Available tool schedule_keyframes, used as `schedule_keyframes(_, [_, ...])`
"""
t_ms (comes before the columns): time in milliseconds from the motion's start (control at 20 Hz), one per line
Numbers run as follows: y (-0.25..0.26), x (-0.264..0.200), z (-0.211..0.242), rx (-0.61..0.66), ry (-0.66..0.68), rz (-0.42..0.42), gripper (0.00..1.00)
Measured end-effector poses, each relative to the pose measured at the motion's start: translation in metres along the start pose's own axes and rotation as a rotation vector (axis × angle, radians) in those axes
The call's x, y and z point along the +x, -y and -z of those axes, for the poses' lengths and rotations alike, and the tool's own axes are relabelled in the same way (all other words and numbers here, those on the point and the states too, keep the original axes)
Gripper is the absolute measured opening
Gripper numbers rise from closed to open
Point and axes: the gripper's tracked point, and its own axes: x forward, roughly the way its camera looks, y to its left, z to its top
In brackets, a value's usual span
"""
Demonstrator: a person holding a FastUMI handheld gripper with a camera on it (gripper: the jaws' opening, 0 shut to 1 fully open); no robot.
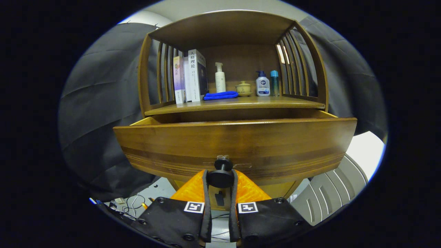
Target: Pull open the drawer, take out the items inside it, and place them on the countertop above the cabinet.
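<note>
Gripper view: claw [221, 179] closed on the knob [221, 176] of the pulled-out drawer [234, 144] just ahead.

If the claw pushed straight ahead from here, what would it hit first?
The claw sits closed on the drawer knob, so there is no gap; pushing on would likely drive the knob and drawer front back toward the cabinet.

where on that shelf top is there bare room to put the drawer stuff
Bare wood along the countertop's front edge, ahead of the blue cloth and the bottles. Crowded behind: books, white pump bottle, small pot, two bottles. The gripper is shut on the drawer knob.
</note>
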Motion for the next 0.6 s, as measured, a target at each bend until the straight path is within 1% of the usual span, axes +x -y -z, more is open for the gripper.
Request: schedule_keyframes(600, [-0.006,-0.032,0.013,-0.009,-0.038,-0.022,0.22])
